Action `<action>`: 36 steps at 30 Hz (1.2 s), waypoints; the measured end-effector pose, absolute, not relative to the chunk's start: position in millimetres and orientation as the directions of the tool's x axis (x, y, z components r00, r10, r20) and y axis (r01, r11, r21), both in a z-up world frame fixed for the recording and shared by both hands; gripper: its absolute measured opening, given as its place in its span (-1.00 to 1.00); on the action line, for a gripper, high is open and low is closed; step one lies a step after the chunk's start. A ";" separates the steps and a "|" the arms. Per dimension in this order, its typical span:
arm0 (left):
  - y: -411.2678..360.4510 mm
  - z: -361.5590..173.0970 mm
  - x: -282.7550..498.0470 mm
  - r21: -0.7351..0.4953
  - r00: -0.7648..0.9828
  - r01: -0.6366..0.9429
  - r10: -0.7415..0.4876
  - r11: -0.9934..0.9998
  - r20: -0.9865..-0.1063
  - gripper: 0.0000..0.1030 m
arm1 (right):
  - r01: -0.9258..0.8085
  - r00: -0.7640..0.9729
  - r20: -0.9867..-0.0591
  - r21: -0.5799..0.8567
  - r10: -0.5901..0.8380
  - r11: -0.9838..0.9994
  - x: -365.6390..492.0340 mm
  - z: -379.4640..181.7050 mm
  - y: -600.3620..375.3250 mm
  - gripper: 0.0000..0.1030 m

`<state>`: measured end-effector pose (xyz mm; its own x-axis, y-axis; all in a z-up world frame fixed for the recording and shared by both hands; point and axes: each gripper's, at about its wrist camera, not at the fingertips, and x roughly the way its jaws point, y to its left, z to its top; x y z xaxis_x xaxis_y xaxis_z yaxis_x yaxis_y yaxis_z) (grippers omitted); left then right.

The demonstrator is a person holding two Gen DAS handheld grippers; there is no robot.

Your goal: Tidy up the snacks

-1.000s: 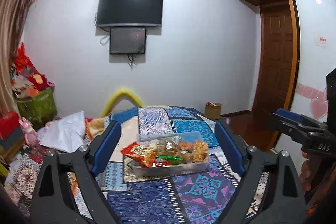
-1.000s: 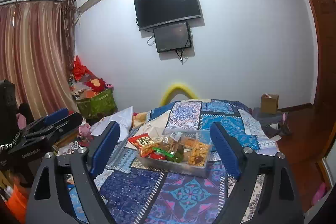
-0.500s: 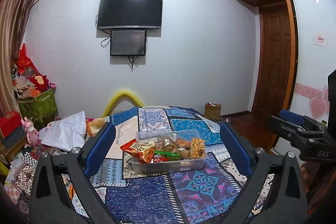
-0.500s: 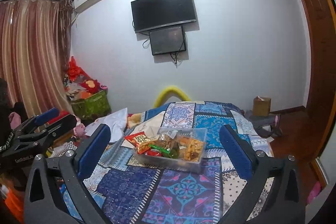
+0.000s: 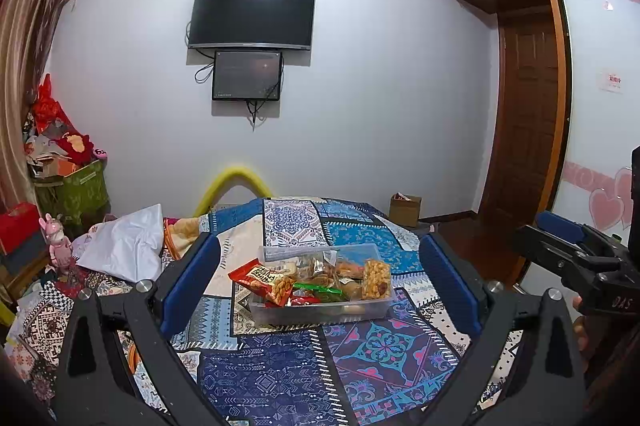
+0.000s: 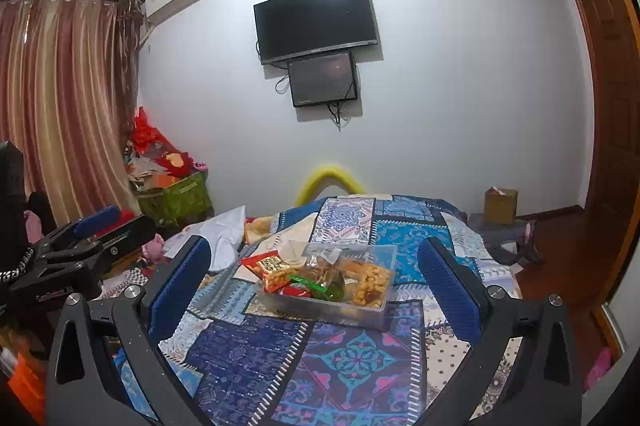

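Note:
A clear plastic bin (image 5: 372,308) full of snack packets stands on a blue patchwork cloth (image 5: 272,374). A red packet (image 5: 260,276) hangs over its left rim; a nut bar (image 5: 376,278) lies at its right. The bin also shows in the right wrist view (image 6: 372,310). My left gripper (image 5: 318,278) is open and empty, held back from the bin. My right gripper (image 6: 316,276) is open and empty too, also back from the bin. The right gripper shows at the right edge of the left wrist view (image 5: 576,258); the left one at the left edge of the right wrist view (image 6: 80,246).
A white cloth (image 5: 124,246) lies left of the bin. A green box of clutter (image 5: 72,190) and curtains (image 6: 60,106) stand at the left. A cardboard box (image 5: 405,208) sits on the floor by a wooden door (image 5: 528,130). A TV (image 5: 252,14) hangs on the far wall.
Both grippers have drawn back and risen a little from the bin, and their jaws have opened wider. The bin and snacks have not moved.

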<state>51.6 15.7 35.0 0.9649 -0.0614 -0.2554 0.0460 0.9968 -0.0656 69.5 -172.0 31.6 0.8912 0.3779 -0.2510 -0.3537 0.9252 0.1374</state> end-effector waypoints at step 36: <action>17.5 29.5 55.5 -0.079 0.961 0.051 -0.071 0.996 -0.268 0.97 | -0.348 0.895 -0.254 0.123 0.368 0.930 71.3 30.9 -171.9 1.00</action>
<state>55.5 17.5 29.5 0.9609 -0.0708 -0.2676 0.0513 0.9955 -0.0792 71.3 -171.9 30.9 0.8946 0.3679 -0.2538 -0.3476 0.9296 0.1226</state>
